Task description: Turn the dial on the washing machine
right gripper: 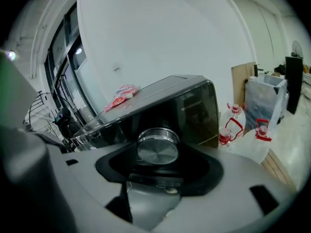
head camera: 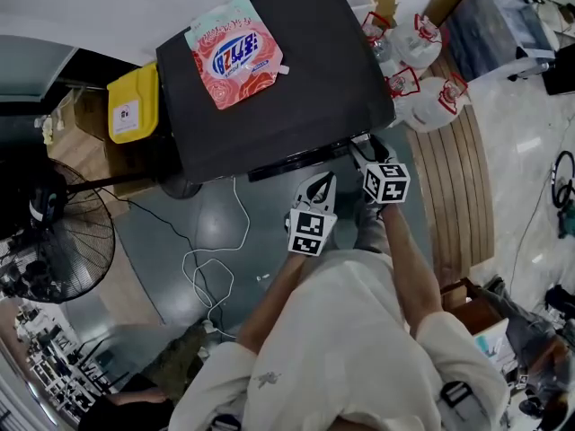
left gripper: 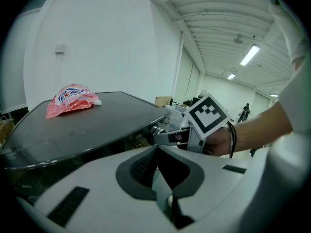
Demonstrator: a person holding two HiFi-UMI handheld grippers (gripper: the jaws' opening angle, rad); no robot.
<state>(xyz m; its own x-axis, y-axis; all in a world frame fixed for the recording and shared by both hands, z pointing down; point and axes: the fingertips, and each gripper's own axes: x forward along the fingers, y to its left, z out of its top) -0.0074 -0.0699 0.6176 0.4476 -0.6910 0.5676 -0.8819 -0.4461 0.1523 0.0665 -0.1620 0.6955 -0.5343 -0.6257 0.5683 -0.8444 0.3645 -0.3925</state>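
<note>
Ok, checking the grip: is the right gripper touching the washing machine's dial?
Touching. In the right gripper view, the right gripper has its jaws clamped on the dial, no gap at either side.

Setting: open workshop hall. Ahead of your right gripper [head camera: 367, 151], a black glossy-topped washing machine [head camera: 296, 88] stands free on grey floor [head camera: 180, 232]. Left of your left gripper [head camera: 319, 187]: black wire-cage pedestal fan [head camera: 54, 232], yellow plastic bin [head camera: 133, 104], loose white cable [head camera: 211, 268]. Right of your right gripper: clear plastic water jugs with red handles [head camera: 431, 101]. Overhead: ribbed white ceiling [left gripper: 218, 13], strip lights [left gripper: 249, 55].
</note>
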